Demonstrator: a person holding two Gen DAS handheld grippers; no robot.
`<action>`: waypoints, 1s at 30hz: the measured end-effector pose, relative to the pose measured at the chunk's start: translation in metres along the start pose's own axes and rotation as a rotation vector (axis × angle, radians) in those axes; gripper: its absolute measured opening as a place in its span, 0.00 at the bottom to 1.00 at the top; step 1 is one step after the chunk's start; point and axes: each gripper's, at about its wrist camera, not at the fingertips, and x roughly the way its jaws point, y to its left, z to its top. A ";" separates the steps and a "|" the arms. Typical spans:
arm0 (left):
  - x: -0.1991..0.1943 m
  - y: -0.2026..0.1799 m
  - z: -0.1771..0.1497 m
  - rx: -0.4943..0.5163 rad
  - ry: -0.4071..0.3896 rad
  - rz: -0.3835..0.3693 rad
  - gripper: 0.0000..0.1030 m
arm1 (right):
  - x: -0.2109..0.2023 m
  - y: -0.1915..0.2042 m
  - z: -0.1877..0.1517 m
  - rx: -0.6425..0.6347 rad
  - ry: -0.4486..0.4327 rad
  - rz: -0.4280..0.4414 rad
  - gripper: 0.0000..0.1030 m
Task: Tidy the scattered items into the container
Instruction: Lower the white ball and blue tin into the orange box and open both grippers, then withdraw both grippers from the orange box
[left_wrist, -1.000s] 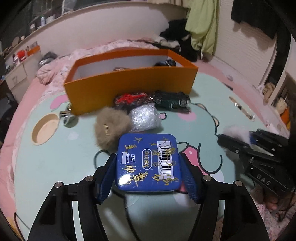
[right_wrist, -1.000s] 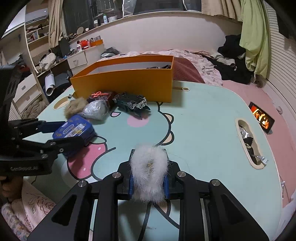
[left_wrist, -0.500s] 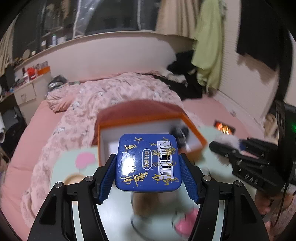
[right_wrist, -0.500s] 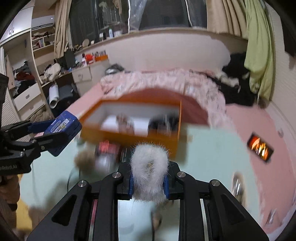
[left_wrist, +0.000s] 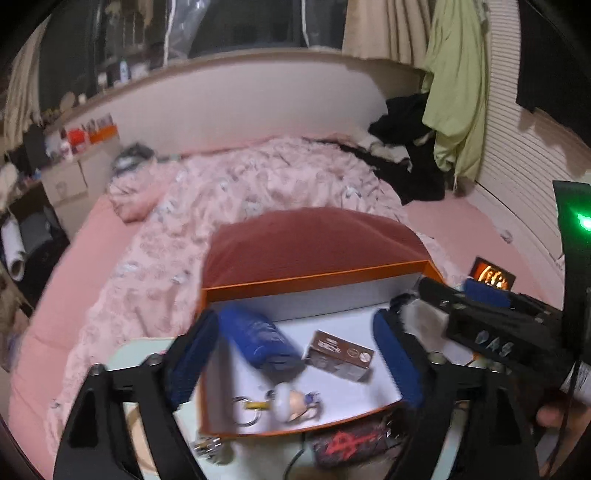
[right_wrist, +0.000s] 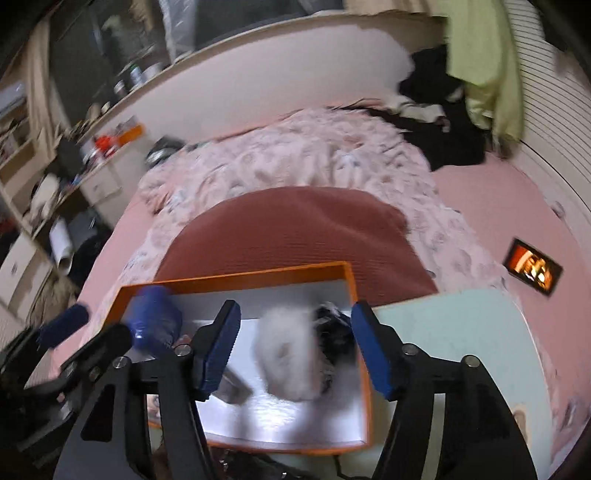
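Note:
Both grippers hover over the orange box (left_wrist: 314, 280), which also shows in the right wrist view (right_wrist: 236, 275). My left gripper (left_wrist: 295, 358) is open; the blue tin (left_wrist: 258, 341) is loose between its fingers, tilted over the box's white floor, blurred. My right gripper (right_wrist: 291, 350) is open; the white fur puff (right_wrist: 288, 354) is loose below it inside the box, blurred. The blue tin shows in the right wrist view (right_wrist: 153, 317) too. A brown carton (left_wrist: 340, 354), a keyring (left_wrist: 247, 406) and a small figure (left_wrist: 291, 402) lie in the box.
A black pouch with red marks (left_wrist: 347, 443) lies on the mint table (right_wrist: 461, 332) in front of the box. A dark item (right_wrist: 332, 325) sits in the box's right end. Pink bedding (left_wrist: 258, 184) lies behind. A lit phone (right_wrist: 533, 271) lies at right.
Both grippers moved forward over the box and opened. The blue tin left the left gripper's fingers and the white puff left the right gripper's; both are dropping into the box.

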 end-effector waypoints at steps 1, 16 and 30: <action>-0.009 0.003 -0.004 0.007 -0.017 0.022 0.91 | -0.007 -0.005 -0.005 0.013 -0.012 0.008 0.68; -0.058 0.011 -0.155 -0.026 0.193 -0.010 0.99 | -0.088 -0.003 -0.138 -0.300 0.064 -0.044 0.73; -0.043 0.009 -0.171 -0.040 0.199 0.027 1.00 | -0.069 -0.009 -0.166 -0.339 0.154 0.008 1.00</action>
